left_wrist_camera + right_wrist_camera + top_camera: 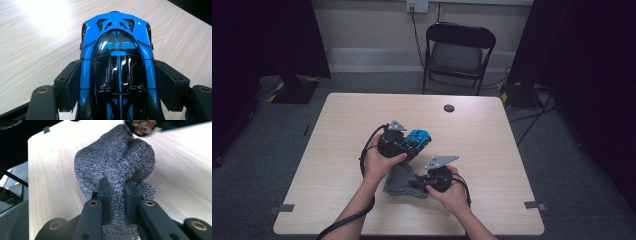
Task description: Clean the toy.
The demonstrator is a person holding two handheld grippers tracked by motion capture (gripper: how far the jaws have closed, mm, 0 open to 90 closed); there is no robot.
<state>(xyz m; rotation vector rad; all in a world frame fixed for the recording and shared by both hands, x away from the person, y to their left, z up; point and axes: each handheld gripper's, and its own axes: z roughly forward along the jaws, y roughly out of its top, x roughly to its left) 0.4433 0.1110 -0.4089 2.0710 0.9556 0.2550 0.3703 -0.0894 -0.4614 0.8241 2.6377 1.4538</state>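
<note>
A blue and black toy car (418, 137) (117, 65) is clamped between the pads of my left gripper (409, 145) (117, 85), one pad on each flank, just above the light wooden table (472, 130). A grey knitted cloth (399, 181) (115, 167) lies bunched on the table near the front. My right gripper (418, 184) (117, 195) is shut on a fold of that cloth, its two pads pinching the fabric. The two grippers sit close together, left one farther from me.
A black folding chair (459, 52) stands behind the table. A round dark grommet (449, 108) sits in the tabletop near its far edge. Cables trail from both grippers. Bare wood stretches left and right of the hands.
</note>
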